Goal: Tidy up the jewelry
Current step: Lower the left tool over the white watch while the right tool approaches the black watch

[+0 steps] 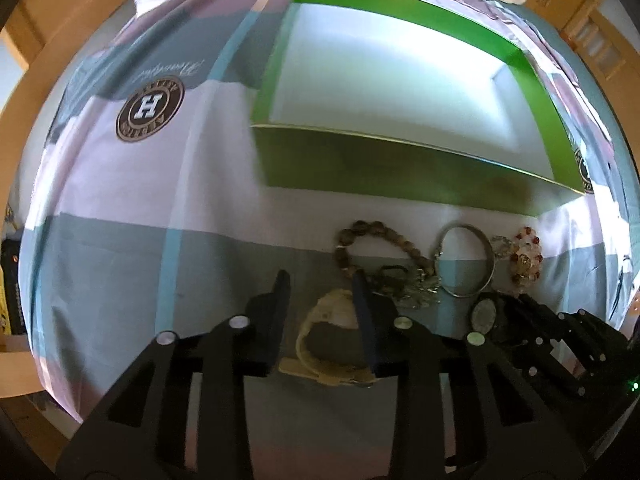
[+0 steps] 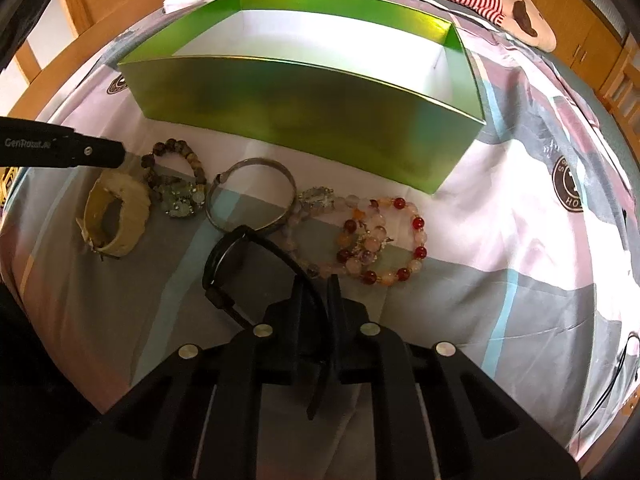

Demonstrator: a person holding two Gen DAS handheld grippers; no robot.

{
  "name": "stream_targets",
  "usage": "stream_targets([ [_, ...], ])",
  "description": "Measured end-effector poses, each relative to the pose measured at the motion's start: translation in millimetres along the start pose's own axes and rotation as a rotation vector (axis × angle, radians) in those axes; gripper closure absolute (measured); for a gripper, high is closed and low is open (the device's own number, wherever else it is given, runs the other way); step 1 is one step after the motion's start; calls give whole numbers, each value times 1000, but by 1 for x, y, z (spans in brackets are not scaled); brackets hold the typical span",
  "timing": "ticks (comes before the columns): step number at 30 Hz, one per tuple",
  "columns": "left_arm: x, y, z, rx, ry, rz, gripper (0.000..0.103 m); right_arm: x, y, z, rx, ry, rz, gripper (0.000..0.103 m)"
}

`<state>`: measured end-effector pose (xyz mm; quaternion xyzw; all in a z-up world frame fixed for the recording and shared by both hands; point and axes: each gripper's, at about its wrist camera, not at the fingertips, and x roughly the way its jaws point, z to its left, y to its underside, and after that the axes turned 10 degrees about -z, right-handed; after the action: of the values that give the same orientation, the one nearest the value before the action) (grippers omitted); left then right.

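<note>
Counted on the bedspread (image 2: pixel 500 240): 1 green box (image 2: pixel 304 112). Watches: 2, namely 1 cream-strapped (image 2: pixel 116 216) and 1 black-strapped (image 2: pixel 236 256). Metal bangle (image 2: pixel 252 196): 1. Brown bead bracelet (image 2: pixel 176 160): 1. Pale green crystal cluster piece (image 2: pixel 180 200): 1. Red, orange and pink bead bracelets (image 2: pixel 380 236): overlapping, at least 2, exact number unclear.

The green box (image 2: pixel 304 116) stands at the far side, its tall near wall blocking any low, level approach; its white inside is bare and open from above. Just near of it the jewelry lies in a crowded row: cream watch (image 2: pixel 114 216), brown bead bracelet (image 2: pixel 176 160), silver bangle (image 2: pixel 252 200), red-and-pink bead bracelet (image 2: pixel 384 240), several touching. The bedspread (image 2: pixel 520 240) to the right lies open, as does the stretch left of the box.
</note>
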<state>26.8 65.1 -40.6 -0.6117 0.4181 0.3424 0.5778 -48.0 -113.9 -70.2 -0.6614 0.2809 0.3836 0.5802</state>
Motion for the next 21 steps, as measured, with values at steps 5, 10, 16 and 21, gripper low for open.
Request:
stream_targets([
  [5, 0, -1, 8, -13, 20, 11, 57, 0, -1, -7, 32, -5, 6, 91],
  [10, 4, -2, 8, -11, -7, 7, 46, 1, -1, -8, 46, 13, 1, 90],
  [16, -5, -2, -2, 6, 29, -8, 46, -3, 0, -3, 43, 62, -27, 90],
  [21, -11, 1, -13, 40, 52, -11, 42, -23, 6, -6, 48, 117, -72, 91],
])
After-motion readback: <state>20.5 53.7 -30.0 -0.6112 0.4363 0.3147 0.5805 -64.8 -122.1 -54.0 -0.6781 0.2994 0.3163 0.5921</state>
